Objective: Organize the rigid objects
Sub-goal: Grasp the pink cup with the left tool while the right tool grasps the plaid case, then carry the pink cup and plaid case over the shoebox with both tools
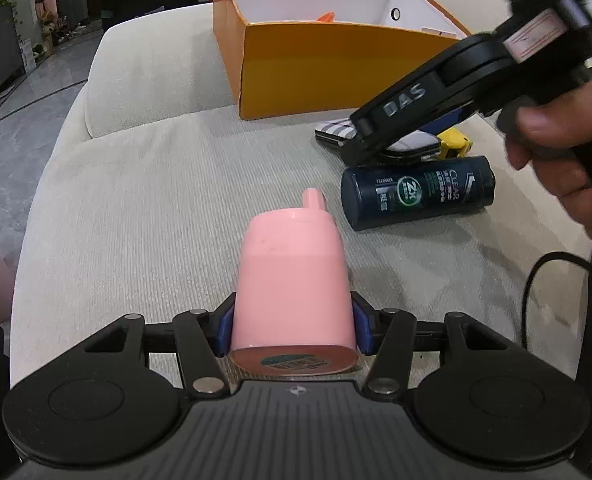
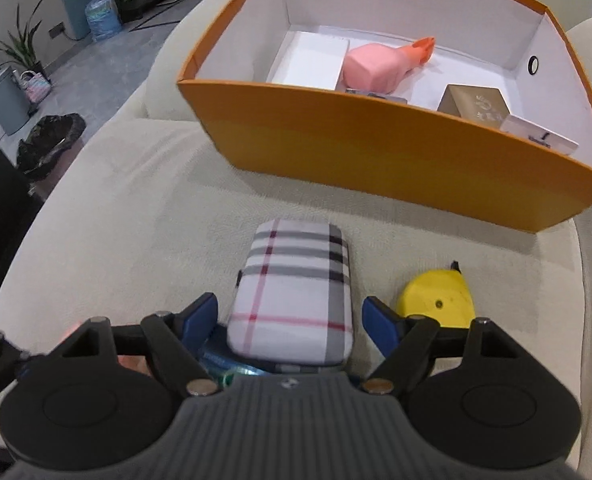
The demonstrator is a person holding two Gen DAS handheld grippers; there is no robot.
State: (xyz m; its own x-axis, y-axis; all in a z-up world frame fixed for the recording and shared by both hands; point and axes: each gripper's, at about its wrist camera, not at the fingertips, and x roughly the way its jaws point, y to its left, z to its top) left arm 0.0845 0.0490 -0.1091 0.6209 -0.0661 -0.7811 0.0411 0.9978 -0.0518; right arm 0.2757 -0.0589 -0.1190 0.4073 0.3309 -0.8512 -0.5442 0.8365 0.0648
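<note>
My left gripper is shut on a pink bottle, which lies on the cream cushion with its cap pointing away; both blue pads press its sides near the base. My right gripper straddles a plaid case and stands open, with a gap between each pad and the case. In the left wrist view the right gripper reaches down over the plaid case, held by a hand. An orange box stands just beyond the case.
A dark blue bottle lies beside the pink one, and a yellow tape measure lies right of the case. The box holds a pink spray bottle, a white box and a brown carton. A black cable trails at right.
</note>
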